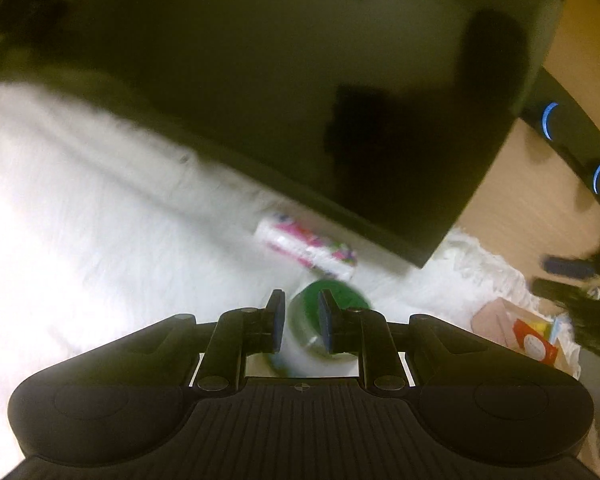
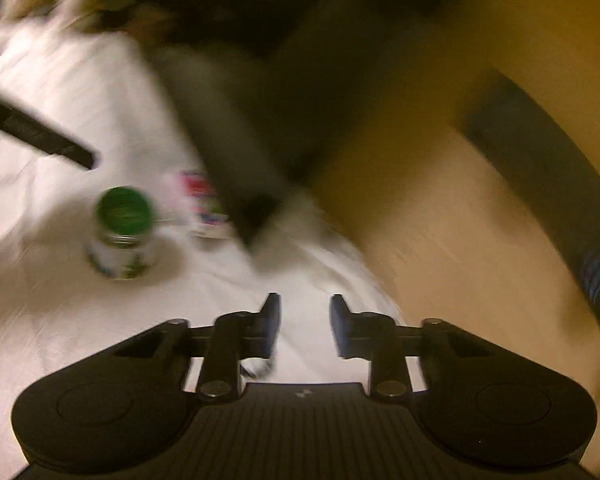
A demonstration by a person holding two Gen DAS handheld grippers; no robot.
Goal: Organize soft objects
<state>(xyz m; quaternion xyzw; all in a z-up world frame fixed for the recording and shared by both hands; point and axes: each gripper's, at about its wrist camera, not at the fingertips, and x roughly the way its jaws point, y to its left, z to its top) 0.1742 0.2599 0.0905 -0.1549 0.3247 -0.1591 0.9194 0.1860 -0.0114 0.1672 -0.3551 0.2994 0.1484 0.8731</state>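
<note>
A green-lidded jar [image 1: 320, 320] stands on the white cloth [image 1: 100, 240]. My left gripper [image 1: 302, 306] is open, its jaws a little apart, just in front of the jar and not touching it as far as I can tell. A white packet with a pink and green print [image 1: 306, 246] lies beyond the jar, by the black box [image 1: 300, 100]. In the blurred right wrist view my right gripper [image 2: 305, 308] is open and empty over the cloth [image 2: 100, 320]. The jar [image 2: 122, 232] and the packet [image 2: 204, 204] sit to its far left.
The large black box fills the far side and also shows blurred in the right wrist view [image 2: 236, 140]. A cardboard box with colourful packs [image 1: 524, 332] sits at the right. Wooden floor [image 1: 532, 184] lies past the cloth's edge. A black bar [image 2: 40, 136] crosses the upper left.
</note>
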